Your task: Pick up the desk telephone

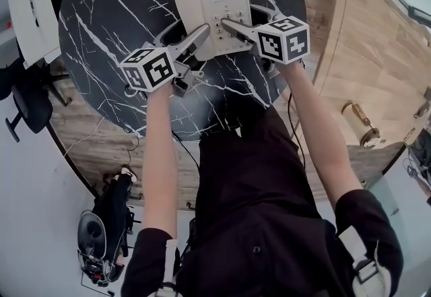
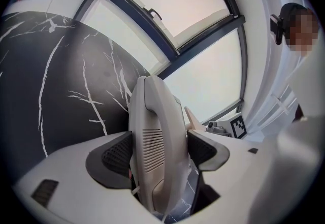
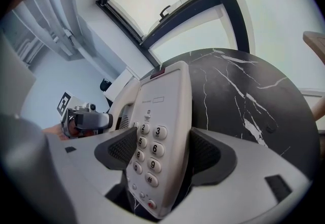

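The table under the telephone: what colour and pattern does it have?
The table is black with thin white marble veins, clearest in the head view.

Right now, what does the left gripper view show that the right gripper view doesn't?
Only the left gripper view shows a person at the edge and the right gripper. Only the right gripper view shows the keypad, the red strip at the phone's top and the left gripper. Both show the desk telephone between fingers, its handset, the black marble table and a window.
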Demonstrator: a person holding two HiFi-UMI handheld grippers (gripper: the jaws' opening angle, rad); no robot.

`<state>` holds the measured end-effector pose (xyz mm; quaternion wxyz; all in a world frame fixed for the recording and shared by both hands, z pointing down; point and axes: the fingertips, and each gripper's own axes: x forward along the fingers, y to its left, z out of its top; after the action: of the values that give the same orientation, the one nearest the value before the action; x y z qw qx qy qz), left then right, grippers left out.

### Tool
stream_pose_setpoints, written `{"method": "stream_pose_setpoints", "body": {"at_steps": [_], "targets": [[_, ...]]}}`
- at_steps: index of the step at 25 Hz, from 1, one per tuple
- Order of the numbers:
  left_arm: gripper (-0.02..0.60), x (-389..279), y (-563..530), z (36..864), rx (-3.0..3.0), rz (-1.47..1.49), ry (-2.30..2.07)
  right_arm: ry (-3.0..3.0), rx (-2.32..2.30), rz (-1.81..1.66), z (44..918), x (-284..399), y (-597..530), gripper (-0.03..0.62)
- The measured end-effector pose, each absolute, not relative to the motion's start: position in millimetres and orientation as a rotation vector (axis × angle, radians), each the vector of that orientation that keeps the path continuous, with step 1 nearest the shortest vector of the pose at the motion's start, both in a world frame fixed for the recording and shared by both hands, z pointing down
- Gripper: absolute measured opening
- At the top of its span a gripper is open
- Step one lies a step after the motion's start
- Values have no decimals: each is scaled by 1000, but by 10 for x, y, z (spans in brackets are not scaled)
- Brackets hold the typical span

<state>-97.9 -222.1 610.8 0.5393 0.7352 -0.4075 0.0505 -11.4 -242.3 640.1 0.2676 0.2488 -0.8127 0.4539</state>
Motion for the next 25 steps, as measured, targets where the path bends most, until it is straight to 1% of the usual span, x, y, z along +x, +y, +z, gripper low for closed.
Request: {"method": "stream_pose_setpoints", "body": {"at_steps": [4, 13, 25], "targets": [[339, -987, -2209, 6096, 1717, 123, -984, -2163, 690, 1256, 6404, -112, -2419, 325], [328, -959, -2093, 5951, 1697, 102, -982, -2129, 703, 1281, 6298, -62, -2254, 325], [324, -958, -1979, 5372, 1811, 89, -1016, -2218, 779, 1195, 5710, -56, -2163, 327]]}}
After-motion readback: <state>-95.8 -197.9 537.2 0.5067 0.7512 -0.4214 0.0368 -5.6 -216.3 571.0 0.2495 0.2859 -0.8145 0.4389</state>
